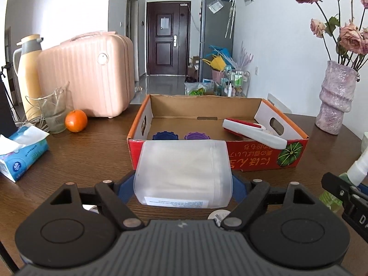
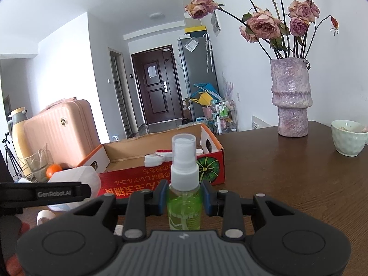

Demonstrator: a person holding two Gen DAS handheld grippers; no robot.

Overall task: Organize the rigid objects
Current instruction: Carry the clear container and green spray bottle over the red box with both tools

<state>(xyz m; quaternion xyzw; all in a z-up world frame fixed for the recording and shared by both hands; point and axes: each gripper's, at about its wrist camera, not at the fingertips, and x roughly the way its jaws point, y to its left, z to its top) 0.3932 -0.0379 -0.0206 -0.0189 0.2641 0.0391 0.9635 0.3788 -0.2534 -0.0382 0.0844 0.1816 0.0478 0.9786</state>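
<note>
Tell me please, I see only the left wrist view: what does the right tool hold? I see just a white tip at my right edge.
Observer: The right tool is shut on a green spray bottle, upright, with a white pump top.
Operator: Is there something on the table right of the vase?
Observer: Yes, a pale green bowl stands right of the vase, apart from it.
Operator: And beside my left tool, lower down?
Observer: A small white roll lies on the table under the left tool, which is shut on the frosted container.
</note>
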